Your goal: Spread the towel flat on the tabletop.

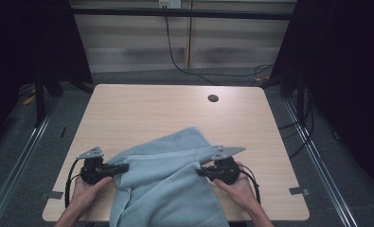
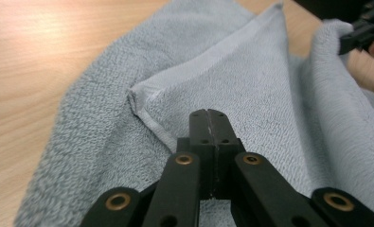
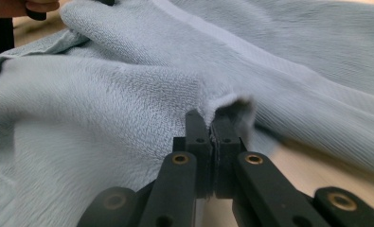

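Observation:
A light blue towel [image 1: 165,184] lies rumpled on the near half of the wooden table [image 1: 151,109] and hangs over its front edge. My left gripper [image 1: 124,167] is at the towel's left edge. In the left gripper view its jaws [image 2: 207,113] are pressed together where the towel's [image 2: 251,71] hem runs under them. My right gripper [image 1: 199,171] is at the towel's right edge, and its jaws [image 3: 212,120] pinch a raised fold of the towel [image 3: 104,94]. The right gripper [image 2: 364,28] is also at the top right of the left gripper view.
A dark round hole [image 1: 213,98] sits in the far right part of the tabletop. The far half of the table is bare wood. Black frame posts stand at both back corners, and cables [image 1: 189,71] run over the floor behind.

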{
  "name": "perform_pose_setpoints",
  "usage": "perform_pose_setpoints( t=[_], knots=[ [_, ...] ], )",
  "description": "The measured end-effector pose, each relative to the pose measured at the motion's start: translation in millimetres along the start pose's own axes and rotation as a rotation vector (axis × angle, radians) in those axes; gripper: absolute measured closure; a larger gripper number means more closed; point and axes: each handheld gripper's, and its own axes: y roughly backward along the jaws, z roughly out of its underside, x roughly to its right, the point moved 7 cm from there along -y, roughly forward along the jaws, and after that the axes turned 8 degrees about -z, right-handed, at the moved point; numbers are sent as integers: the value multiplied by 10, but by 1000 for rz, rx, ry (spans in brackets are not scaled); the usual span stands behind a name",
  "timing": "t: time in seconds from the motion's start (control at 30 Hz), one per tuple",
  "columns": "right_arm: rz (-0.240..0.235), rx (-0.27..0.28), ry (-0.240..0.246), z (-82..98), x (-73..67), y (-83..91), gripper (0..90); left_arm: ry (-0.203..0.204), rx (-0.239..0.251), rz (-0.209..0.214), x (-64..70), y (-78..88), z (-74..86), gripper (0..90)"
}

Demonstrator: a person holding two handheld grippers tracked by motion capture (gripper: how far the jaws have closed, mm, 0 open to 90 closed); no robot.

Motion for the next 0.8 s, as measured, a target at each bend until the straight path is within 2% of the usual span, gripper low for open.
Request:
perform_pose_setpoints(
  t=[0.1,0.13,0.17,0.23,0.27,0.33,0.4,0.47,0.53,0.57,0.6,0.63,0.7,0.73,0.77,0.8],
  knots=[
    [31,12,1,114,-24,266,886,24,33,12,-7,57,-36,900],
    [51,-4,-11,262,-55,421,885,27,44,14,-11,75,-49,900],
    [51,-4,-11,262,-55,421,885,30,52,12,-19,88,-60,900],
    [58,-28,-37,449,-94,523,877,43,59,6,-37,106,-70,900],
    [55,-46,-44,546,-105,549,843,45,62,1,-39,111,-72,900],
    [63,-42,-75,673,-84,576,678,48,65,3,-46,117,-74,900],
    [73,-9,-87,635,-27,600,605,56,74,-5,-56,127,-84,889],
    [76,55,-87,470,81,643,596,67,62,-17,-47,133,-85,820],
    [119,67,-87,338,258,623,554,50,54,-12,5,112,-82,736],
    [121,68,-84,298,332,598,551,39,39,-32,13,92,-73,693],
    [136,67,-86,256,438,561,535,39,28,-49,10,72,-68,628],
    [154,65,-97,222,550,516,506,38,23,-41,5,59,-64,567],
    [181,46,-104,184,759,424,478,60,21,-58,-48,60,-61,480],
    [173,50,-128,167,864,372,464,63,29,-38,-45,63,-65,443],
    [168,51,-129,159,920,345,460,61,29,-17,-26,59,-63,439],
    [180,58,-150,146,1009,308,436,56,27,-10,-14,51,-58,412]
  ],
)
